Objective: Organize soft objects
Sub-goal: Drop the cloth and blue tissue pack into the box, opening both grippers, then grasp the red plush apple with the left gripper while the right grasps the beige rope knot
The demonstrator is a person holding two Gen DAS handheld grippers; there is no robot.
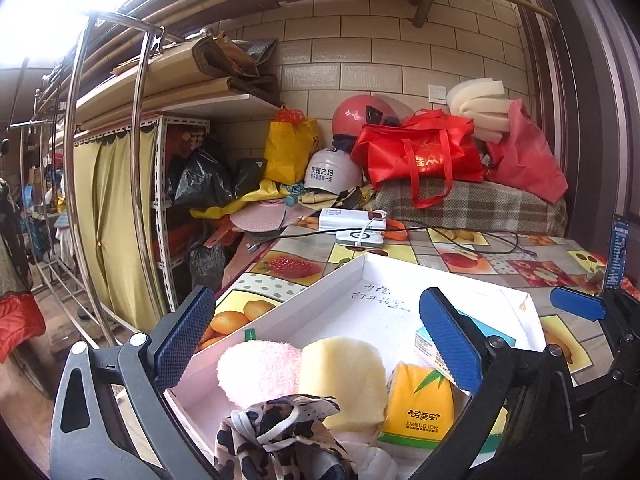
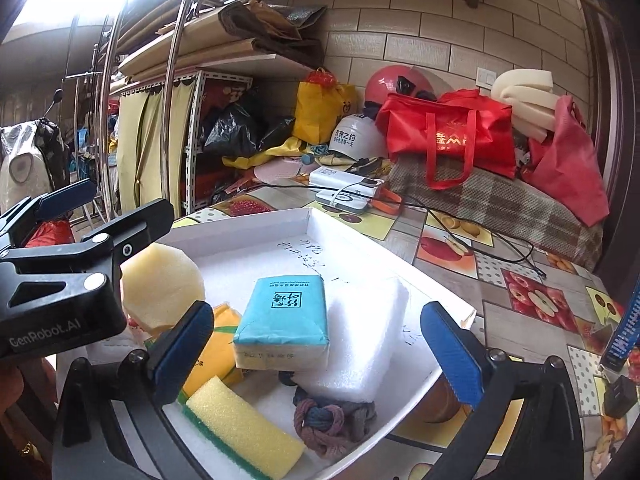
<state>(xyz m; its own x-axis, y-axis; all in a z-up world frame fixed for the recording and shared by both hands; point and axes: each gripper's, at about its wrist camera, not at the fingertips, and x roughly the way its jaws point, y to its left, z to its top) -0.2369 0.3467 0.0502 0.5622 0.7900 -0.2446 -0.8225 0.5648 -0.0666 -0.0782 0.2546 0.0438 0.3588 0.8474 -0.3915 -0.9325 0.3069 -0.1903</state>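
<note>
Left tongs (image 1: 316, 344): jaws spread wide, nothing between them, poised over the near end of the white tray (image 1: 344, 280)
Right tongs (image 2: 320, 354): likewise open and empty, framing the blue tissue pack (image 2: 284, 320)
Soft objects: all lie inside the tray on the counter (image 2: 520, 276): pink fluffy cloth (image 1: 258, 368), pale foam round (image 1: 342, 380), yellow tissue pack (image 1: 420, 404), cow-print fabric (image 1: 276, 432), white foam block (image 2: 360, 340), yellow-green sponge (image 2: 244, 428), knotted hair tie (image 2: 324, 420)
Crowding risk: the items touch or overlap, so a closing jaw may well pinch two at once or push a neighbour aside
Stack risk: the blue tissue pack rests partly on the white foam block; lifting either could tip the other
Tray risk: the tray's near corner seems to overhang the counter edge, though the fisheye view leaves this uncertain; a downward press there might tilt it
Collision risk: both tongs work the same small tray, close together, and could knock one another
Snag risk: the loose straps of the cow-print fabric may catch on a jaw
</note>
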